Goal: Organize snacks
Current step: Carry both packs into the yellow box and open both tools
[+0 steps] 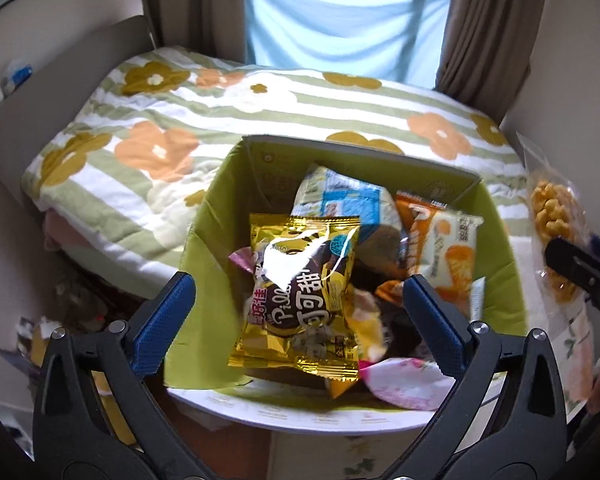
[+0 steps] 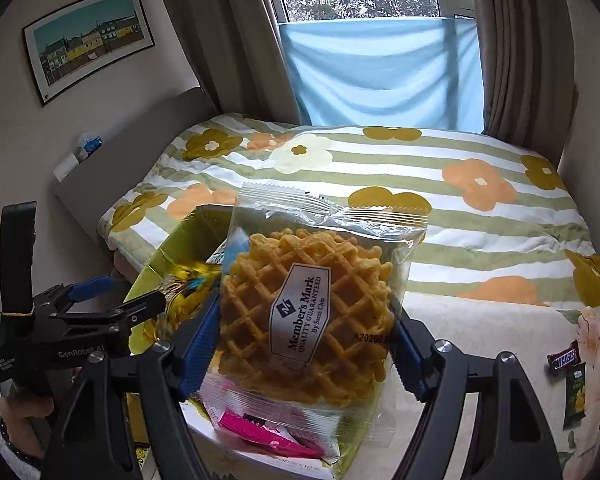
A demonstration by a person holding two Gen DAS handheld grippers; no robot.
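A green cardboard box (image 1: 204,240) holds several snack packets. In the left wrist view my left gripper (image 1: 300,308) is open above the box, and a gold chocolate cake packet (image 1: 300,296) lies between its fingers, blurred, not pinched. My right gripper (image 2: 304,336) is shut on a clear Member's Mark waffle packet (image 2: 312,312) and holds it upright beside the box (image 2: 172,248). That packet also shows at the right edge of the left wrist view (image 1: 552,224). The left gripper (image 2: 112,296) shows in the right wrist view, open over the box.
The box stands on a white table (image 1: 320,416) before a bed with a flowered striped cover (image 2: 460,200). A Snickers bar (image 2: 564,358) and a green packet (image 2: 574,396) lie on the table at the right. A pink packet (image 2: 260,428) lies under the waffle packet.
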